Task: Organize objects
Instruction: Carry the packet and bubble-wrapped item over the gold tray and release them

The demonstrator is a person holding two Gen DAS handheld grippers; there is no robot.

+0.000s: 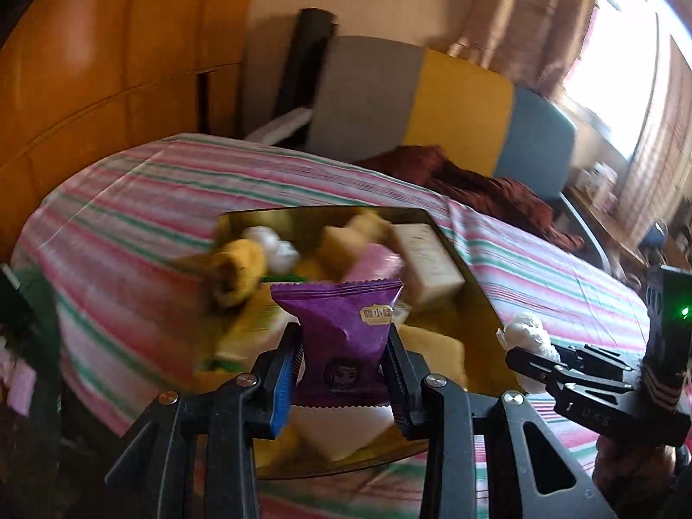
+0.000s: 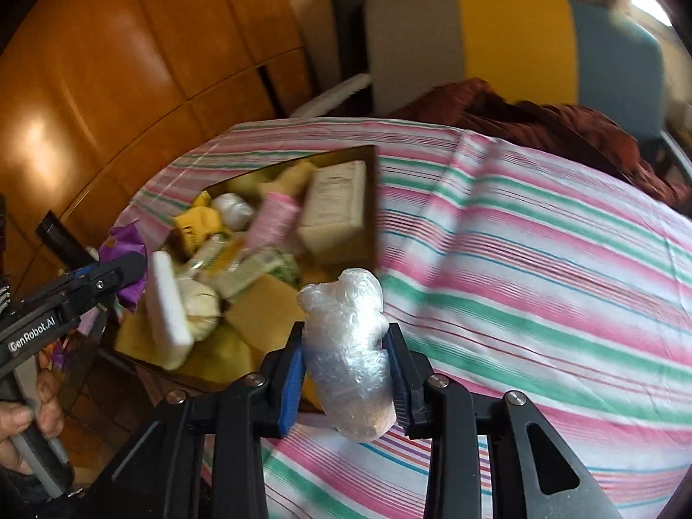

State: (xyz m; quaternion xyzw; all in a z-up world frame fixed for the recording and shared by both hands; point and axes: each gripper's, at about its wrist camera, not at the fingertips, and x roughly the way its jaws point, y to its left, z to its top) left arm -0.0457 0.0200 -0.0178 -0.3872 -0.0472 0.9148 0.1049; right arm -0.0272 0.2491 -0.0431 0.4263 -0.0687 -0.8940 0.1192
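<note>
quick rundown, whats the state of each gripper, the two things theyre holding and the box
left gripper: shut on the purple packet
purple packet: held upright between the pads
right gripper: shut on the plastic-wrapped bundle
plastic-wrapped bundle: held, lifted off the striped cloth
gold box: open, full of mixed items

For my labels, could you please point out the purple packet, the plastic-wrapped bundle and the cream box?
purple packet (image 1: 341, 324): left wrist view, front face.
plastic-wrapped bundle (image 2: 346, 346): right wrist view, middle.
cream box (image 2: 335, 207): right wrist view, top face.
</note>
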